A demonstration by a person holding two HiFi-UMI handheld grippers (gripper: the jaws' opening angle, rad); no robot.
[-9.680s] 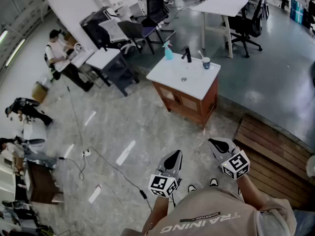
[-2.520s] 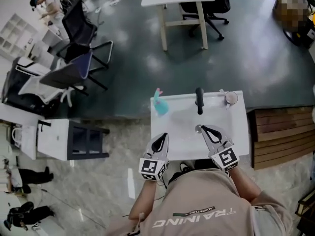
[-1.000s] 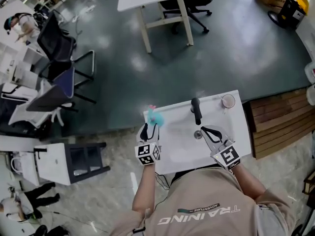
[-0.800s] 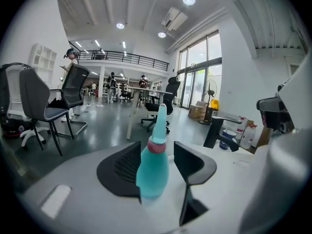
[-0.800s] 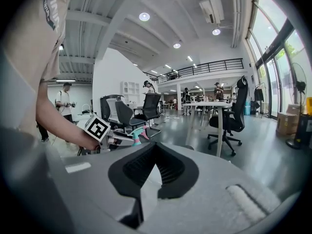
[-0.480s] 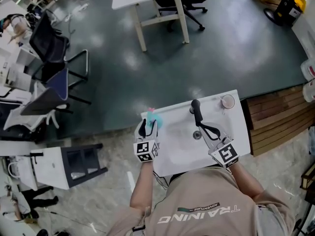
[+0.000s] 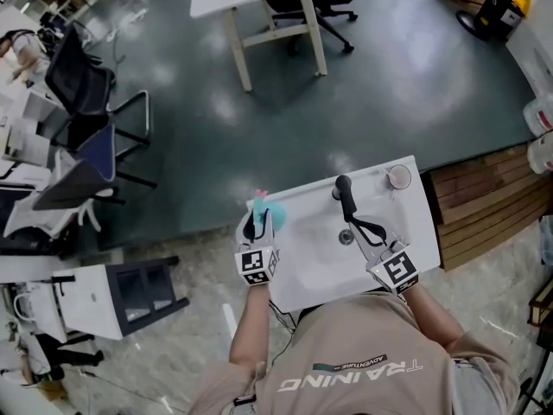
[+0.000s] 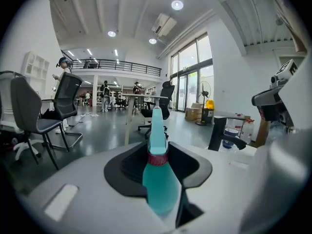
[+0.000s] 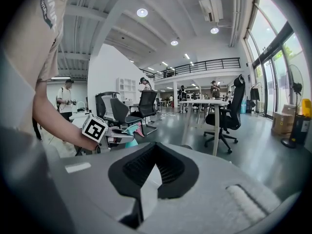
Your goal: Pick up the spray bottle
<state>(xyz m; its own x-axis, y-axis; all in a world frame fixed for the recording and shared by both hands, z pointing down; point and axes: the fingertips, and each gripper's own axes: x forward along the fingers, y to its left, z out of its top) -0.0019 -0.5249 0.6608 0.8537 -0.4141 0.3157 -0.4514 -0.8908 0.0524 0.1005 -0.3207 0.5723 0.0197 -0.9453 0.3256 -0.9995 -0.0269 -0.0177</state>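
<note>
Now my left tool (image 7: 258, 221) has just been closing and is squeezing the teal spray bottle (image 8: 158, 186) just below its neck. The bottle is standing at the desk's (image 7: 320, 271) far left corner and looks ready for lifting. My right tool (image 9: 156, 145) is hovering pinched together, holding nothing.

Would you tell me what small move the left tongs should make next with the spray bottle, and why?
Probably lift straight up a little. The left tongs have just been closing with the teal spray bottle between them, its body seemingly pinched, and it appears to stand on the washbasin top.
</note>
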